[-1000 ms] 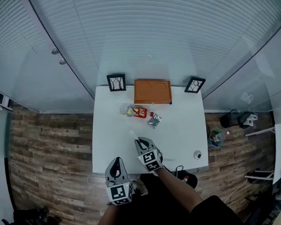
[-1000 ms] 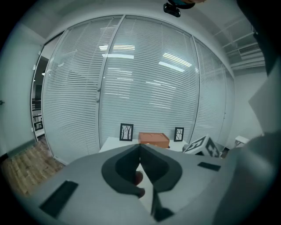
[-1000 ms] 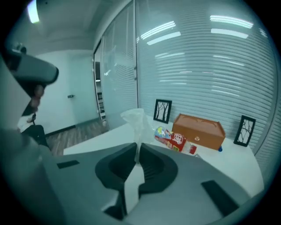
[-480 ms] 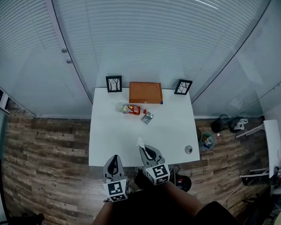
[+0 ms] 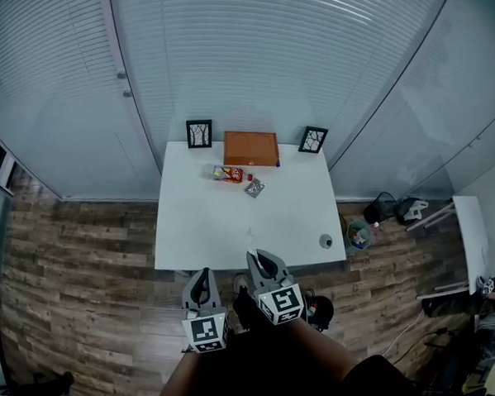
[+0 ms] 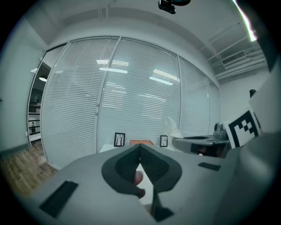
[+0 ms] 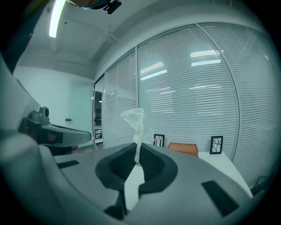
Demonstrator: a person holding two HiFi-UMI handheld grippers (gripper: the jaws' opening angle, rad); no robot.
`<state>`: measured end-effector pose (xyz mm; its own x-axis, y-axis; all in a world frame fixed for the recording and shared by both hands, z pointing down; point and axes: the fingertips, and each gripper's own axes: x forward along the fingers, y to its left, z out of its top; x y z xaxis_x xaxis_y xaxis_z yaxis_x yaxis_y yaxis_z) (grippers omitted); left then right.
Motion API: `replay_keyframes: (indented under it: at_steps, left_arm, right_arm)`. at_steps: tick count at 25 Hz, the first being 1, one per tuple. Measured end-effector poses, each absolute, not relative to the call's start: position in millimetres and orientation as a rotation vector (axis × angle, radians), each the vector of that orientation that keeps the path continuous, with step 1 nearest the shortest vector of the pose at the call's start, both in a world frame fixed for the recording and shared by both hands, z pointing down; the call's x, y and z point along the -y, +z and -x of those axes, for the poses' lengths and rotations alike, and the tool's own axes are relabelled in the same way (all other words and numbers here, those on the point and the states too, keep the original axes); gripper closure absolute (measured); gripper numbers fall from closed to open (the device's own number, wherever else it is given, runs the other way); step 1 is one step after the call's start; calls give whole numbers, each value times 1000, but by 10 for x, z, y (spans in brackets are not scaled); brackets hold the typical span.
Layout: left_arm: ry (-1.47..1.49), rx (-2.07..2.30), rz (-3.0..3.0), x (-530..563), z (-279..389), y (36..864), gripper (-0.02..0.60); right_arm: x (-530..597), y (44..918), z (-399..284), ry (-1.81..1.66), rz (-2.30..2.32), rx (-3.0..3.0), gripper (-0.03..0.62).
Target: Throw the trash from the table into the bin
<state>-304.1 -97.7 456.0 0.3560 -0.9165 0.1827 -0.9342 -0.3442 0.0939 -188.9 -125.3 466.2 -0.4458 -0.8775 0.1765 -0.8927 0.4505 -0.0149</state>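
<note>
Off the near edge of the table (image 5: 200, 237), right gripper (image 5: 257, 255) clenches a white tissue (image 7: 137, 121), left gripper (image 5: 203, 275) closed on nothing; carrying step, I'd say: next, swing toward the bin (image 5: 359, 233) at three o'clock.

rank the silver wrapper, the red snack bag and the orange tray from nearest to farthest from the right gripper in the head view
From the right gripper, which pinches a white scrap:
1. Silver wrapper, past the middle of the table.
2. Red snack bag, slightly farther back, to the left.
3. Orange tray, at the far edge.
</note>
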Motion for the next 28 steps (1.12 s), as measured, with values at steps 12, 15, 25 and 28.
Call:
replay_keyframes:
  at_steps: [12,15,25,28]
  left_arm:
    - [146,1547,-2494,432,2962,4637,583]
    - [123,1532,-2503,369,2900,4575,583]
    - [151,1396,-2609,88,2302,4469,583]
    - [178,1335,-2646,-74,1997,4473,583]
  right_arm:
    - [524,4392,1840,91,-1658,2503,574]
    - [443,4282,1757,67,-1681,2496,574]
    - [22,4055,1255,75,-1816,2495,574]
    - [-208,4046,938,79,-1895,2452,574]
